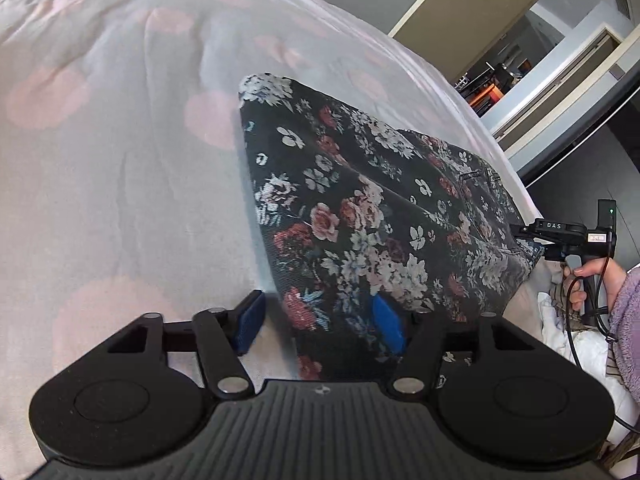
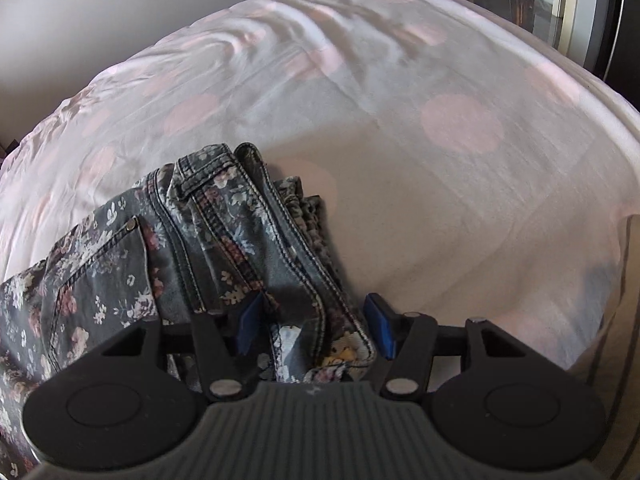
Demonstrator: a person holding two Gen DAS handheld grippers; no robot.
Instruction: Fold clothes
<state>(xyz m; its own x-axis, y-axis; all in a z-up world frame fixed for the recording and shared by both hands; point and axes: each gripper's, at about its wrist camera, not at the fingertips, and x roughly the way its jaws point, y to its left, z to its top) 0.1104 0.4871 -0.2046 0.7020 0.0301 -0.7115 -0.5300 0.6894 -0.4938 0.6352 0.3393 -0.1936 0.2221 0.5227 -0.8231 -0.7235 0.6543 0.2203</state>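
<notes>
Dark floral jeans [image 1: 360, 216] lie folded on the bed. In the left wrist view my left gripper [image 1: 320, 324] is open, its blue pads either side of the near edge of the folded legs. In the right wrist view the waistband end [image 2: 224, 216] with a back pocket is bunched. My right gripper [image 2: 316, 328] is open, its pads standing either side of the waistband edge. The right gripper also shows in the left wrist view [image 1: 568, 240] at the far end of the jeans, held by a hand.
The bed sheet [image 2: 440, 160] is white with pale pink dots and spreads wide beyond the jeans. A white cloth pile [image 1: 560, 320] lies by the bed's right edge. A doorway [image 1: 520, 60] and wall stand beyond the bed.
</notes>
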